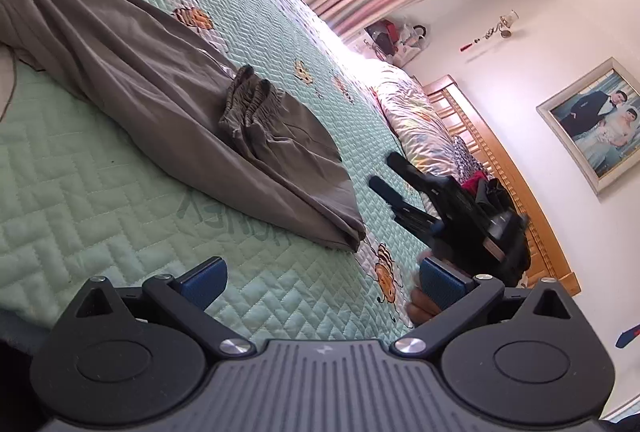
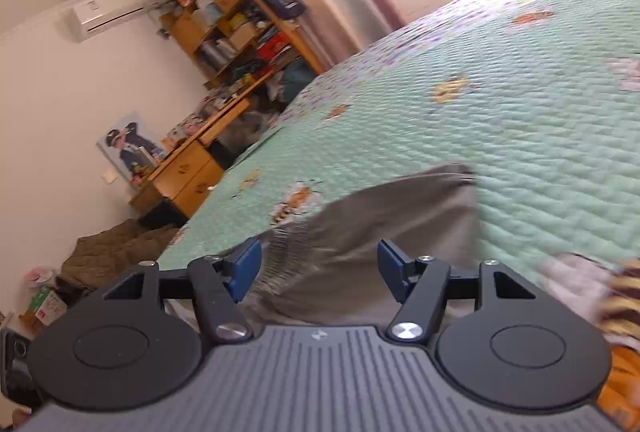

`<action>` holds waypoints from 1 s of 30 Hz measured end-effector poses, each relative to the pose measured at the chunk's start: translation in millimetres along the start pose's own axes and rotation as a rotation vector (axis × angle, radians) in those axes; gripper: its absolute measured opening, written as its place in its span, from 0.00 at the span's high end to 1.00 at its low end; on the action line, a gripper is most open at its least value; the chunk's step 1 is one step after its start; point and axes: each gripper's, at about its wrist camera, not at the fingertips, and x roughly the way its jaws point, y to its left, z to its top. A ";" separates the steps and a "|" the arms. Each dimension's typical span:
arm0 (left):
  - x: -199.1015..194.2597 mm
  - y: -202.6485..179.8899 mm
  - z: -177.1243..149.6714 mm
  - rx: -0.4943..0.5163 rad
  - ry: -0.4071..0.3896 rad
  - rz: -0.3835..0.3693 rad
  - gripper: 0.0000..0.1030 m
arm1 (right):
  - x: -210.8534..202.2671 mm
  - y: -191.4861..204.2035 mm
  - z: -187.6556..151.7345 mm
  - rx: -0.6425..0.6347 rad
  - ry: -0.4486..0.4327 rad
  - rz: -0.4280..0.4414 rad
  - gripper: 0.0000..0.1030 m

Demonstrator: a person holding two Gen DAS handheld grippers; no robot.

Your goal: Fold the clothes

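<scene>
- The grey-brown trousers (image 1: 168,100) lie stretched across the mint-green quilted bedspread (image 1: 80,192), part-folded, with the gathered elastic waistband (image 1: 250,104) laid back on top of the legs.
- The folded edge of the cloth sits near the bed's side, just beside a printed bee (image 1: 386,272) on the quilt.
- The left gripper (image 1: 324,284) hangs above the bedspread, jaws spread wide, blue pads (image 1: 204,278) bare; nothing between them but quilt beneath.
- From the left wrist view the right gripper (image 1: 384,172) shows past the trousers' folded end, its dark fingers parted and clear of the cloth.
- Its own camera is blurred, but the right gripper (image 2: 318,268) stands roughly two-thirds open, with the trousers (image 2: 392,232) lying on the bed below and ahead of the gap; neither pad presses on the fabric.
- Beyond the bed: a wooden headboard (image 1: 500,168) and a framed photograph (image 1: 596,120) on the wall.
- The right wrist view catches a cluttered wooden shelf unit (image 2: 232,16), a desk (image 2: 188,172) and a wall air conditioner (image 2: 104,10).
</scene>
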 end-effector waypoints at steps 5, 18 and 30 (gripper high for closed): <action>-31.3 10.2 1.0 -0.004 -0.066 0.043 0.01 | 58.9 4.0 -42.9 0.069 0.214 0.025 0.36; -71.1 80.5 15.7 -0.223 -0.240 0.109 0.01 | 33.1 59.9 -33.9 -0.148 0.021 -0.050 0.35; -74.8 114.4 10.3 -0.304 -0.239 0.088 0.01 | 129.8 108.2 -80.8 -0.611 0.132 -0.358 0.64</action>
